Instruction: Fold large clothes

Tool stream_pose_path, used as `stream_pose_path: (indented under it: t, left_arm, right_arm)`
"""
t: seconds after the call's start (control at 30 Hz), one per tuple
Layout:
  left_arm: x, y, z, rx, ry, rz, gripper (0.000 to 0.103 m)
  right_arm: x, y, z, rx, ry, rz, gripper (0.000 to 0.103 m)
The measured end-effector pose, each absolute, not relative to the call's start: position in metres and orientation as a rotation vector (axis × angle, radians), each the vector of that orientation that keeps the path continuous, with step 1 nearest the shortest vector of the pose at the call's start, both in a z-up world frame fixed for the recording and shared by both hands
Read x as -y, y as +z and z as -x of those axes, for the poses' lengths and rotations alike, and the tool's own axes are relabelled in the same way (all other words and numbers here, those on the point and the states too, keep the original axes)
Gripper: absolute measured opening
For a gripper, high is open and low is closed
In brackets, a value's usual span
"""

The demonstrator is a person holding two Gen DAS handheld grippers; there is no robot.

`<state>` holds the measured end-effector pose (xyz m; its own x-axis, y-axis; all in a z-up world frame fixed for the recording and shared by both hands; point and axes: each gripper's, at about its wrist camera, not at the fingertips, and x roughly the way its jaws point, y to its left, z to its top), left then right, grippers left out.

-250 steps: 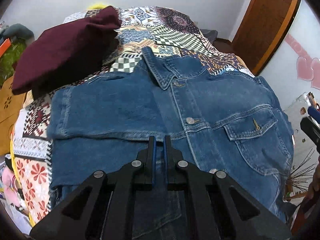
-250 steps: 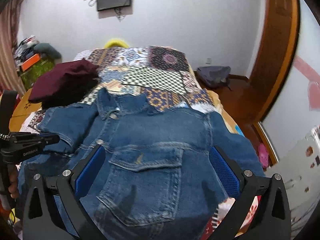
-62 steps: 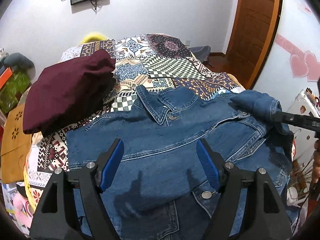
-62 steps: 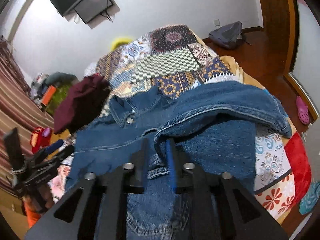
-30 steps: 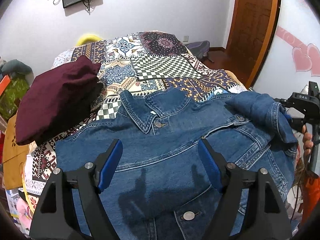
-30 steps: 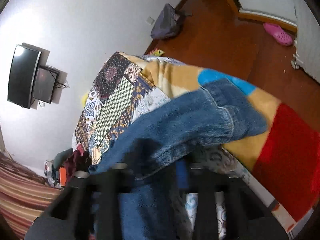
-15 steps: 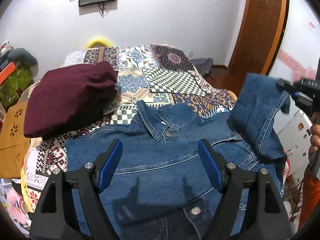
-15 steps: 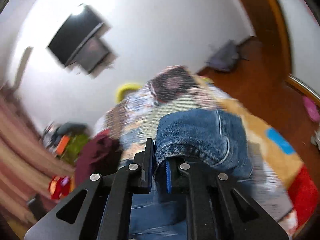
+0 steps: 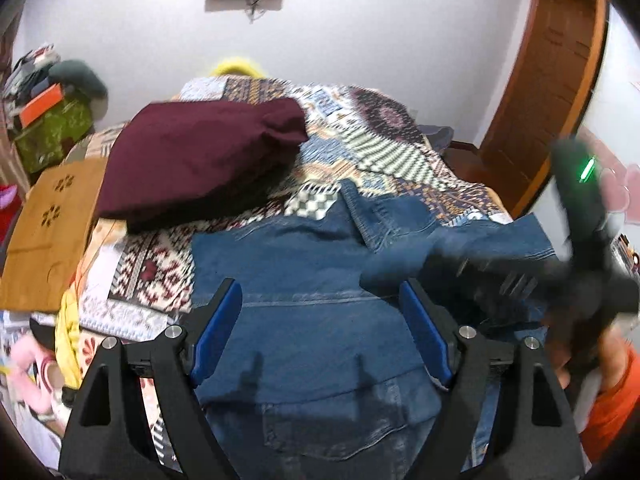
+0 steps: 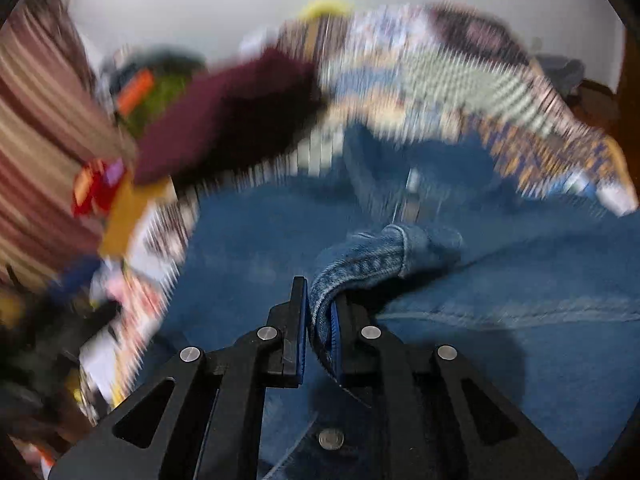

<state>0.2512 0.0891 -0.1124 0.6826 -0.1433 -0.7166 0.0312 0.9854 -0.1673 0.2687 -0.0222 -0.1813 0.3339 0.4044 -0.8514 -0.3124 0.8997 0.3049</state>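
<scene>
Clamping the sleeve cuff (image 10: 372,256) in my right gripper (image 10: 319,320); jacket (image 9: 312,280) body lies left, left gripper (image 9: 320,336) spread, empty.

Jacket (image 9: 304,280) on bed (image 9: 380,148), bundle (image 9: 200,160) behind-left.

Blue denim jacket (image 9: 312,280), maroon garment (image 9: 200,164), multicoloured patchwork-patterned bedspread (image 9: 384,148).

A blue denim jacket (image 9: 304,304) lies front-up on the patterned bed, collar toward the far end, one sleeve (image 10: 372,256) drawn across its chest.
</scene>
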Motion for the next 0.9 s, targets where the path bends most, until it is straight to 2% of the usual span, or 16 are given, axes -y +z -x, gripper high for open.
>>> stream_pose_path:
  t: [0.07,0.17,0.37,0.53,0.63,0.7,0.9]
  left_arm:
    - [-0.096,-0.119,-0.25,-0.833,-0.084,0.162,0.08]
    - [-0.099,-0.129,-0.252,-0.86,-0.071,0.173,0.08]
    - [-0.086,-0.137,-0.259,-0.893,-0.076,0.147,0.08]
    - [-0.057,-0.138,-0.269,-0.913,-0.113,0.079,0.08]
    - [-0.035,-0.139,-0.273,-0.92,-0.143,0.02,0.08]
    - [-0.017,-0.141,-0.276,-0.918,-0.157,-0.033,0.08]
    - [0.026,-0.162,-0.294,-0.969,-0.19,-0.142,0.08]
  right_arm:
    - [0.023,-0.19,-0.264,-1.191,0.476,-0.074,0.012]
    - [0.028,-0.183,-0.257,-1.233,0.504,-0.052,0.021]
    - [0.069,-0.137,-0.235,-1.088,0.499,-0.027,0.045]
    - [0.121,-0.108,-0.225,-0.94,0.346,-0.002,0.046]
    - [0.157,-0.105,-0.221,-0.902,0.228,-0.006,0.053]
    - [0.179,-0.105,-0.217,-0.887,0.162,-0.018,0.056]
    - [0.247,-0.127,-0.211,-0.93,0.023,-0.165,0.056]
